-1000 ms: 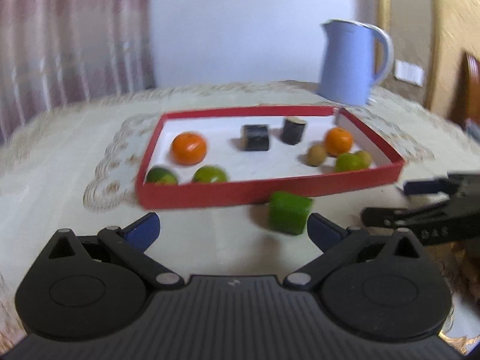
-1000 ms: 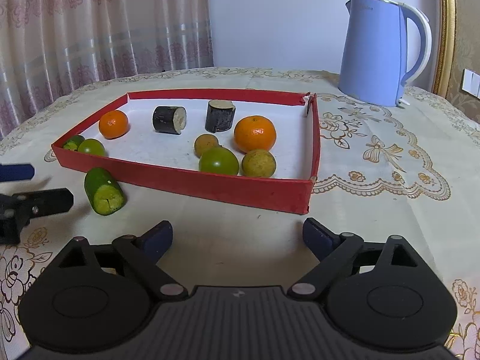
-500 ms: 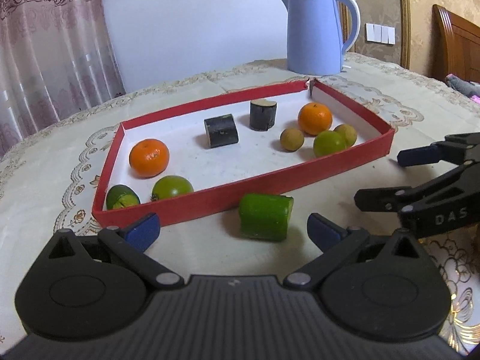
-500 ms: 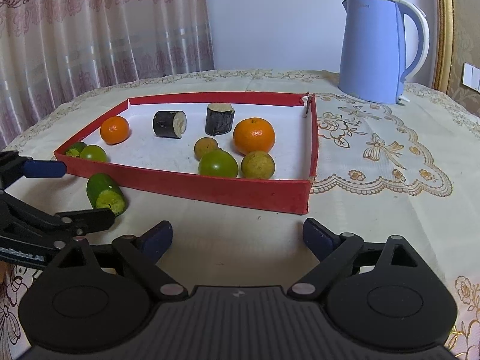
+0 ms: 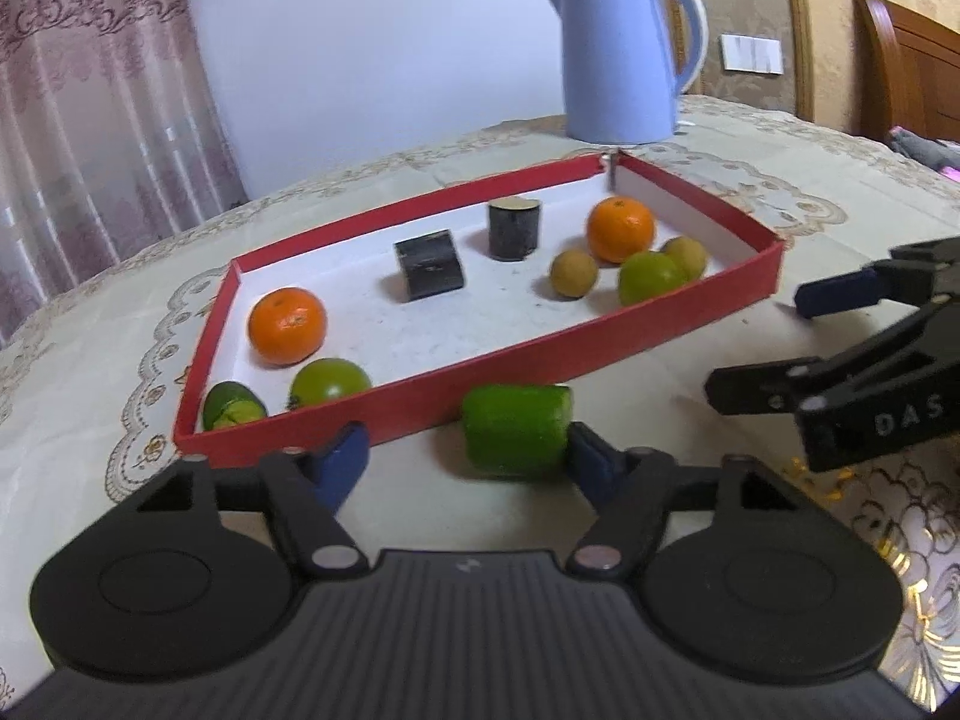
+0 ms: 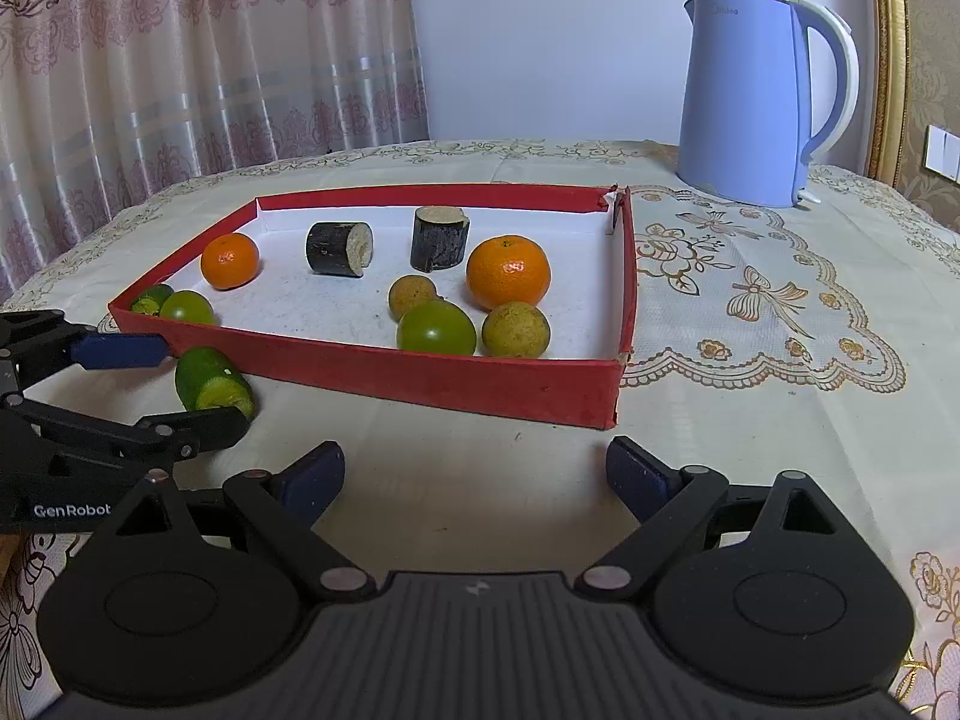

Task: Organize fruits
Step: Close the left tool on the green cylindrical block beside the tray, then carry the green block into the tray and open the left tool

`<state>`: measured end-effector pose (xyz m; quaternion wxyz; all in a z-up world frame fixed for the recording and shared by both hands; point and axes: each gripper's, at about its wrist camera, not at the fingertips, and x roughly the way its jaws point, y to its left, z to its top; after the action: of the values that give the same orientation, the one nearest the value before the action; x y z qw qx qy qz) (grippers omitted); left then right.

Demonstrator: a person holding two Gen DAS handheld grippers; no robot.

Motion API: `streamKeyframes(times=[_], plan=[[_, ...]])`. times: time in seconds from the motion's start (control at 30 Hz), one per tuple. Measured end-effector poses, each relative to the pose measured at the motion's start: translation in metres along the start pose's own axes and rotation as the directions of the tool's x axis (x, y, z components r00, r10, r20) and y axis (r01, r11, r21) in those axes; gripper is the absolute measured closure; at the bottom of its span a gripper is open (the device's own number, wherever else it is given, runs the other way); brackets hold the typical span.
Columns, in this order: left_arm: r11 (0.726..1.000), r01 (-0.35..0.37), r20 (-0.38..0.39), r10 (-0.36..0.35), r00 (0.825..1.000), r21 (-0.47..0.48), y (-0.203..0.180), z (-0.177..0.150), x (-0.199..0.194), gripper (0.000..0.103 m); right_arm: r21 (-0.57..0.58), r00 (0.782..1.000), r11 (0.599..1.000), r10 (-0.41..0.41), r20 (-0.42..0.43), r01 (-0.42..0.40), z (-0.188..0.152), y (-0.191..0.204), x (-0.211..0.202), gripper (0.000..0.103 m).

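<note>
A green cucumber piece [image 5: 516, 437] lies on the tablecloth just outside the front wall of the red tray [image 5: 600, 354]. My left gripper [image 5: 468, 462] is open around it, the right pad touching its end, the left pad apart. The right wrist view shows the same piece [image 6: 211, 381] between the left gripper's fingers [image 6: 120, 351]. The tray [image 6: 432, 375] holds two oranges [image 6: 507, 273], green and yellowish fruits [image 6: 436, 329], and two dark cylinders [image 6: 339, 248]. My right gripper [image 6: 474, 474] is open and empty over bare cloth before the tray.
A blue electric kettle [image 6: 756, 102] stands behind the tray at the back right. The table has an embroidered cream cloth [image 6: 750, 294]. Curtains hang at the back left. A wooden chair [image 5: 906, 78] stands at the far right.
My left gripper has moved forward to the cucumber piece, and its fingers have narrowed around it. The right gripper has stayed nearly still.
</note>
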<state>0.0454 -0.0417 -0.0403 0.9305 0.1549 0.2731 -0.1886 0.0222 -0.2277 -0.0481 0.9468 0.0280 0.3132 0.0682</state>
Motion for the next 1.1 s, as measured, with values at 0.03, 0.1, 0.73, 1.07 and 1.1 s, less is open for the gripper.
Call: streamKeyframes(times=[0.03,0.1,0.73,1.07,1.1], plan=[[1.000,0.004,0.003,-0.004,1.000,0.006,-0.001,0.000,-0.001,0.035,0.000,1.000,1.000,0.000,0.000,0.000,0.000,0.000,0.000,0.008],[1.000,0.021,0.002,-0.021,1.000,0.001,-0.002,0.000,0.000,0.036,0.000,1.000,1.000,0.000,0.000,0.000,0.000,0.000,0.000,0.008],[0.996,0.073,-0.001,-0.073,0.997,-0.047,-0.005,0.002,-0.006,0.073,0.000,1.000,1.000,0.000,0.000,0.000,0.000,0.000,0.000,0.008],[0.995,0.060,0.077,-0.054,0.996,-0.074,0.001,0.025,-0.027,0.074,0.000,1.000,1.000,0.000,0.000,0.000,0.000,0.000,0.000,0.008],[0.996,0.051,0.082,-0.045,0.996,-0.077,0.003,0.028,-0.026,0.074,0.000,1.000,1.000,0.000,0.000,0.000,0.000,0.000,0.000,0.008]])
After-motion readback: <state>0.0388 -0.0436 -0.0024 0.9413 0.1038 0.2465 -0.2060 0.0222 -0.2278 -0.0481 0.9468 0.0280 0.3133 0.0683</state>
